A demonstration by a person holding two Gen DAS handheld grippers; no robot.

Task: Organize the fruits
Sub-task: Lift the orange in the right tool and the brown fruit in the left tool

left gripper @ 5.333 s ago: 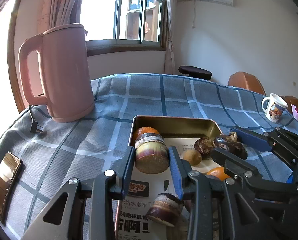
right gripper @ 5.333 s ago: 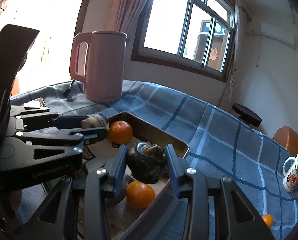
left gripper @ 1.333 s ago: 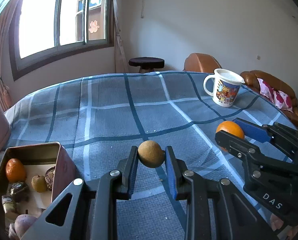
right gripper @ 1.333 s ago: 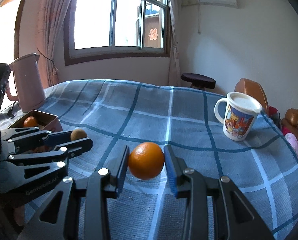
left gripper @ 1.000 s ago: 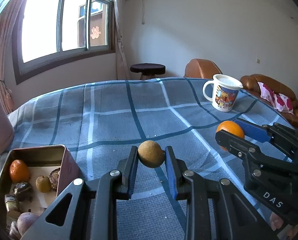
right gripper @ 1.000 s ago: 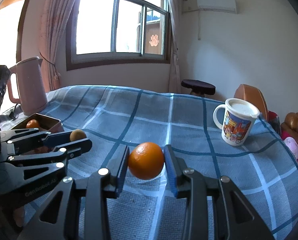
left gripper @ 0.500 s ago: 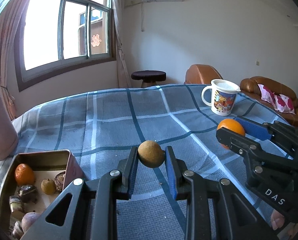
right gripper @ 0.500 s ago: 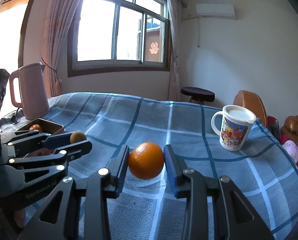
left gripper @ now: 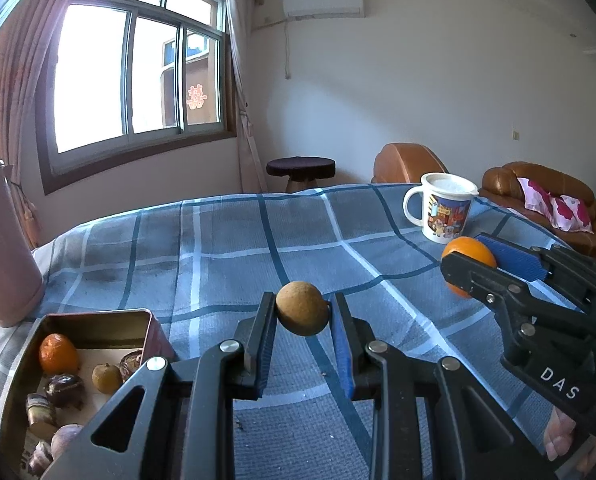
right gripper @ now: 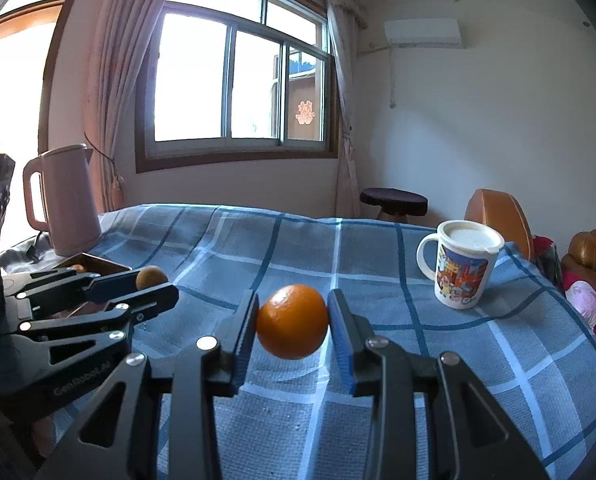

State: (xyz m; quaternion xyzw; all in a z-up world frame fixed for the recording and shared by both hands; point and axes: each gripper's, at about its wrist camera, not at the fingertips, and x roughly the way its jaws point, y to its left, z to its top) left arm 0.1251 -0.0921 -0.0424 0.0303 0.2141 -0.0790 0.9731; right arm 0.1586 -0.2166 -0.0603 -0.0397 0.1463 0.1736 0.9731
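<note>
Left wrist view: the left gripper (left gripper: 303,314) has its fingers clamped on a small round brown fruit (left gripper: 302,308), held clear above the blue checked tabletop (left gripper: 226,248). The open tin (left gripper: 98,316) that already holds an orange, a small brown fruit and some dark pieces sits low and to the left of these fingers, near them, with a pink kettle (left gripper: 2,248) behind it. To the right the right gripper (left gripper: 474,272) shows from the side, gripping an orange (left gripper: 468,254), and a lidded mug (left gripper: 444,208) stands beyond it.

Right wrist view: the right gripper (right gripper: 292,322) has its fingers clamped on the orange (right gripper: 292,322), also held off the tabletop (right gripper: 378,260). The left gripper (right gripper: 154,284) lies to its left with the brown fruit (right gripper: 151,275) at its tips, and the tin (right gripper: 94,262) peeks out just behind it, in front of the kettle (right gripper: 64,200). The mug (right gripper: 464,264) stands to the right.

Judging by the layout, both fruits are bound for the tin, which lies leftward of both pairs of fingers. The left hand is the nearer one, so the right would have to cross behind or wait.
</note>
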